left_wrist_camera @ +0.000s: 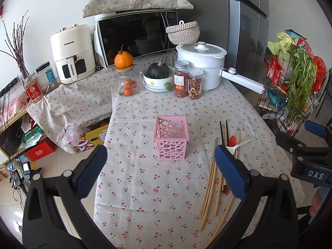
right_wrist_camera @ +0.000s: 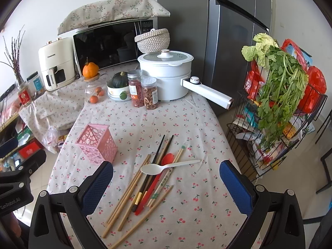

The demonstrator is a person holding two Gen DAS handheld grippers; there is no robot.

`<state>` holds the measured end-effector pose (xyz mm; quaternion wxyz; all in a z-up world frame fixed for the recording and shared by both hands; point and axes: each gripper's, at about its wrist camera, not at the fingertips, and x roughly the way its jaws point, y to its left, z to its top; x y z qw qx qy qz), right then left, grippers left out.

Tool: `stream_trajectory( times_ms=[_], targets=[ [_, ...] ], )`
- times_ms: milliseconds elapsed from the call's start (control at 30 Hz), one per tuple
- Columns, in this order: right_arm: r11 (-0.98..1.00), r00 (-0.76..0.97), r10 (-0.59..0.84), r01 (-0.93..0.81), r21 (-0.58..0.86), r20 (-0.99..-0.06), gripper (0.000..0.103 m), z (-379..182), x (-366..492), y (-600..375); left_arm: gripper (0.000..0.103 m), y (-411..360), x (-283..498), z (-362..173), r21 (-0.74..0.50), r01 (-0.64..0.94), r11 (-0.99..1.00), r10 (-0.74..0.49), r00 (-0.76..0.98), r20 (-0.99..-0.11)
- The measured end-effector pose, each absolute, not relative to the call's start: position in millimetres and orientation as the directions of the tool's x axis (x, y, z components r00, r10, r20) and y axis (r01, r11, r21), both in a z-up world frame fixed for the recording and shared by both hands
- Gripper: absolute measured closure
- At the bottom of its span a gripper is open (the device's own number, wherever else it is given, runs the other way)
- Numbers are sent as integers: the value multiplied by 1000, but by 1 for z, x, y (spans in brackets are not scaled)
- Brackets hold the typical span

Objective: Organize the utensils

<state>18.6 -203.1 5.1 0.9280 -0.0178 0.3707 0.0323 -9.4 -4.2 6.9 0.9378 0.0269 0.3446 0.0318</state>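
Lying scattered, slender wooden chopsticks (right_wrist_camera: 132, 188), perforated pink basket (right_wrist_camera: 97, 143)

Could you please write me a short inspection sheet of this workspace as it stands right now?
Surface: table under a cherry-print cloth.
Job's things: empty pink basket upright; chopsticks, white spoon and red spoon piled loose beside it.
Clutter: white pot, two jars, squash bowl at the back.
Grippers: left claw and right claw open, holding nothing.
Cables: some at the floor, left.
Surroundings: microwave, fridge, wire rack of greens.
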Motion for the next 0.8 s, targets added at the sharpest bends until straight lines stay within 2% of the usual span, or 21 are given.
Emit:
stream_trajectory(
  times_ms=[567, 800],
  targets=[
    [997, 695, 73, -66, 37, -715, 0, 1, 29, -216, 1, -5, -2, 1, 60, -28, 998, 61, 743, -666],
    [996, 618, 76, -12, 87, -782, 0, -12, 61, -251, 1, -24, 13, -8, 54, 97, 994, -30, 705, -709]
  ],
)
